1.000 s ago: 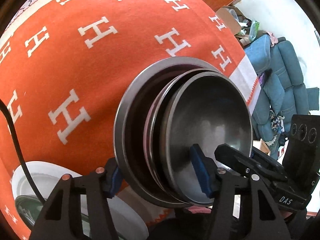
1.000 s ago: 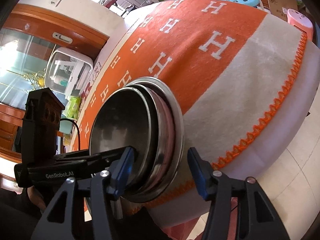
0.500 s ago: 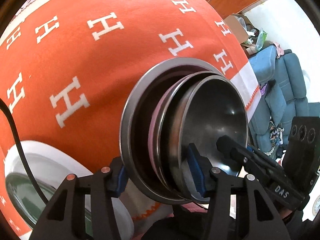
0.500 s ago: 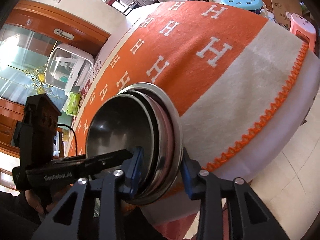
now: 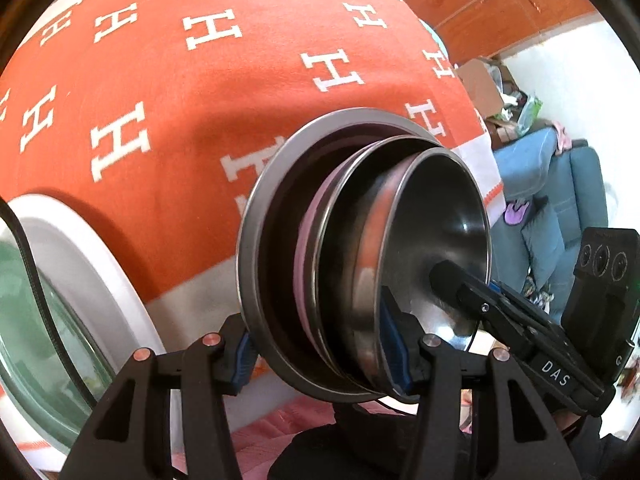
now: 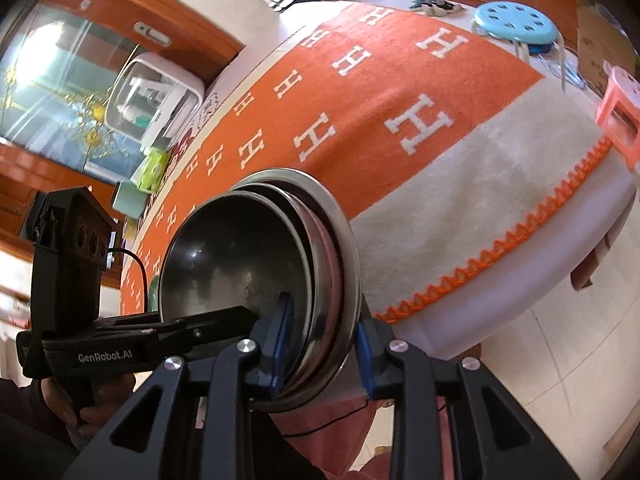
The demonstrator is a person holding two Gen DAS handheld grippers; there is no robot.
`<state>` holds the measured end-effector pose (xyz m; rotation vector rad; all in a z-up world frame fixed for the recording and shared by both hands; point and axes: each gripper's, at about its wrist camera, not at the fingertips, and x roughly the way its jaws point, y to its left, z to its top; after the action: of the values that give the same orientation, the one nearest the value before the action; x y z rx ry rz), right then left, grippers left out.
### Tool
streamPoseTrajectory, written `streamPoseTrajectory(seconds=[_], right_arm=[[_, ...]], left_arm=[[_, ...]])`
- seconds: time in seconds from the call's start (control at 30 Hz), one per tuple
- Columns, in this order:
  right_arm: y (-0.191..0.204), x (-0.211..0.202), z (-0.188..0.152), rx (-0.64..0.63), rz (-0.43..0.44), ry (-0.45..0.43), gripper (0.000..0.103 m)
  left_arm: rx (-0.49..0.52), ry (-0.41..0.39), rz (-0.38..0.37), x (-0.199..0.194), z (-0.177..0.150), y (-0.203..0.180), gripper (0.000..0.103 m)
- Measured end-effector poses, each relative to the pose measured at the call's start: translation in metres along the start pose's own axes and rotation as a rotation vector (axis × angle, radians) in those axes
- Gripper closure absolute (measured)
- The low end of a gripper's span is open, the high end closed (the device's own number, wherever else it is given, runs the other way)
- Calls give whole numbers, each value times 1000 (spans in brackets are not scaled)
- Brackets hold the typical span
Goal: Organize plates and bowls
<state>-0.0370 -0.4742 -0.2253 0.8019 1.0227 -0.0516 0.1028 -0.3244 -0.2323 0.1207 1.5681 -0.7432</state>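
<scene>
Orange cloth with white H letters covers the desk [image 5: 132, 80] behind your work, and both tongs are clamped on the nested steel stack [image 5: 360, 256]: your left tongs [image 5: 320, 356] pinch its near rim, your right tongs [image 6: 320, 344] the opposite rim (a two-sided hold probably keeps the loose pieces from sliding apart). You hold the stack lifted and tipped on edge just off the desk's border, smallest bowl [image 6: 236, 264] innermost, its axis nearly level, with the white plate [image 5: 72, 256] lying on the cloth nearby.

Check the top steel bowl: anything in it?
Empty. The top steel bowl shows a bare, shiny inside in both views; only a tong tip of the right tongs reaches over its rim.
</scene>
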Motion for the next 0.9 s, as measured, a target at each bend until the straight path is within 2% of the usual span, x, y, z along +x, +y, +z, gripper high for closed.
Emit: streamPoseTrajectory(seconds=[0.37, 0.9], right_arm=[[24, -11, 7, -187, 51, 31, 75], [103, 4, 8, -407, 124, 67, 75]], left_arm=[[-97, -131, -11, -26, -40, -3, 52], [-231, -282, 0, -84, -84, 48, 52]])
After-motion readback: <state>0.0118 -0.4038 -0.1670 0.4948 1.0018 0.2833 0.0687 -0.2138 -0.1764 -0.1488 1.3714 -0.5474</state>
